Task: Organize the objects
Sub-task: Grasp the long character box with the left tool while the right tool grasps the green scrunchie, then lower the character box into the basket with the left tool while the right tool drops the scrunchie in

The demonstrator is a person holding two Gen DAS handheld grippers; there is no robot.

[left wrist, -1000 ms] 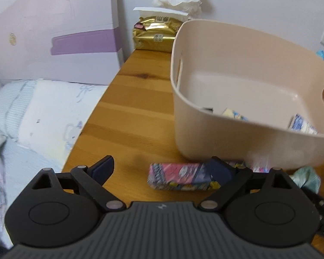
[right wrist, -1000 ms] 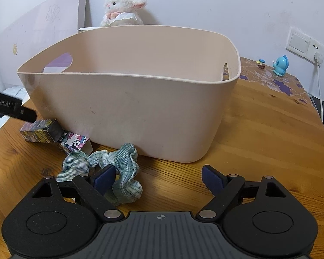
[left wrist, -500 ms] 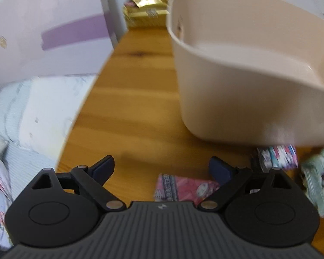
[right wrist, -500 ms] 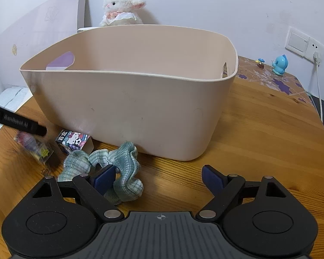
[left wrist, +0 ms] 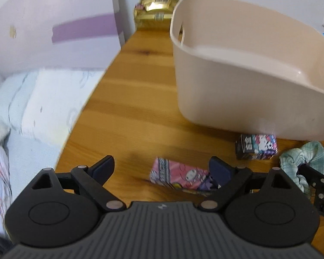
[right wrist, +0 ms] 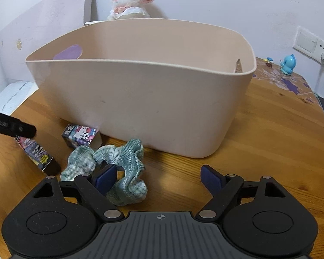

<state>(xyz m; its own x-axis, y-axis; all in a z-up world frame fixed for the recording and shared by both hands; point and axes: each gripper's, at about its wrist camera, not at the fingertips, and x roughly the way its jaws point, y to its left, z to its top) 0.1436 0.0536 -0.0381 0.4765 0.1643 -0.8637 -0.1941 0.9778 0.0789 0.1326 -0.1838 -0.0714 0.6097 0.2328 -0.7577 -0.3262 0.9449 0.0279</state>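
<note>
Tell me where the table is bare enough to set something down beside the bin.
Bare wood runs along the table edge between the bed and the beige bin, and right of the bin toward the wall socket. In front of the bin it is crowded: pink box, cartoon box, green scrunchie.

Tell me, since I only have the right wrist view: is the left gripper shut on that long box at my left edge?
Observer: No. The left gripper has its fingers spread, and the pink box lies ungripped on the table between them.
Operator: Centred?
Observer: No, it sits close by the right-hand finger; the other finger stands well clear.
Operator: Anything behind the bin?
Observer: A gold packet, just past the bin.
</note>
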